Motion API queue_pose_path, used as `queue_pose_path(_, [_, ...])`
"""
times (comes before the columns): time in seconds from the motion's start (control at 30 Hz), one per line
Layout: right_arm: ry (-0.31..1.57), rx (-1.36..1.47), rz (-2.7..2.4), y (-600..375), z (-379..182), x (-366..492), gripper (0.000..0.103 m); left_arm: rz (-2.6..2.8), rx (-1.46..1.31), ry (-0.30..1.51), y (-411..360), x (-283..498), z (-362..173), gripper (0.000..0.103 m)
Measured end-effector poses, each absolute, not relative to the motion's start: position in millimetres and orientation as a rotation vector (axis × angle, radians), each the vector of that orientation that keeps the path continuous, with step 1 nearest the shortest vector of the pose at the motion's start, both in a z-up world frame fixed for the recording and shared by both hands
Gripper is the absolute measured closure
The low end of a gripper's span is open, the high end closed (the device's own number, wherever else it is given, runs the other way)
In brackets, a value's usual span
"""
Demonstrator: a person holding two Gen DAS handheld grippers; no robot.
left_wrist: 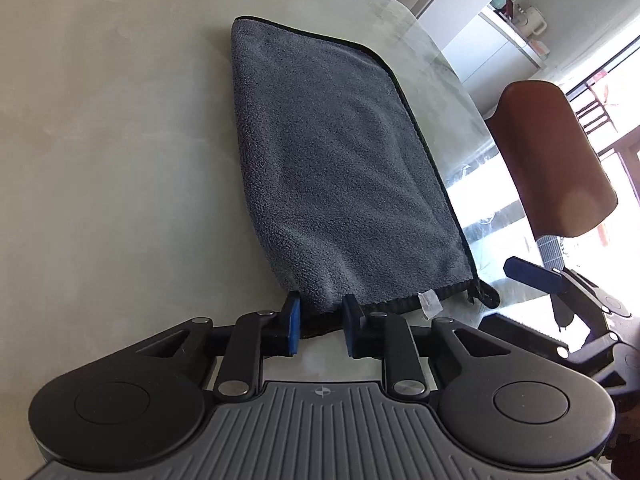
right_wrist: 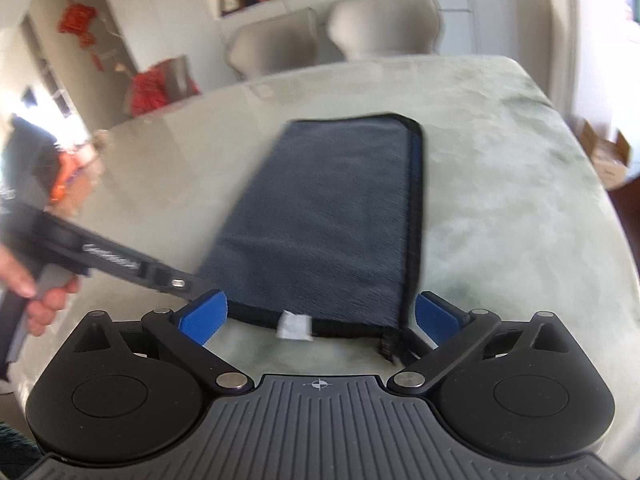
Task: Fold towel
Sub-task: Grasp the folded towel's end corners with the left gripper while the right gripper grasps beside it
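Note:
A grey towel with a black hem lies folded into a long strip on the pale table; it also shows in the right wrist view. A white label sits at its near edge. My left gripper stands at the towel's near left corner, its blue pads a little apart with towel edge between them, not pinched. My right gripper is wide open just before the towel's near edge, empty. It shows in the left wrist view at the right.
A brown chair back stands beyond the table's right edge. Two pale chairs stand at the far side. A cardboard box sits on the floor to the right. The person's left hand holds the left gripper's handle.

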State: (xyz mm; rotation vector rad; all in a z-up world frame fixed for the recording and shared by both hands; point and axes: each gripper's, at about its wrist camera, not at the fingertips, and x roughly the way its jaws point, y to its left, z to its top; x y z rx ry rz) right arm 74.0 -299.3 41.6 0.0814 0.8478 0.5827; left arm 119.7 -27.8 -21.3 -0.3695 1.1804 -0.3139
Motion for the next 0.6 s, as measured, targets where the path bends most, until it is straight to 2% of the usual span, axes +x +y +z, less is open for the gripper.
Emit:
queue_pose_path(0.07, [0.829,0.022,0.632,-289,40,72,0.002,-0.304,-0.393,1.177,-25,122,-19,0.093])
queue_pose_path(0.23, [0.773,-0.216,0.736,-253,34,64,0.004,-0.311,-0.398,1.162,-29,131,-6,0.094])
queue_pose_path(0.6, [0.705,-0.359,0.693,-213,16,74,0.001,-0.329,-0.362,1.141,-36,146,15,0.093])
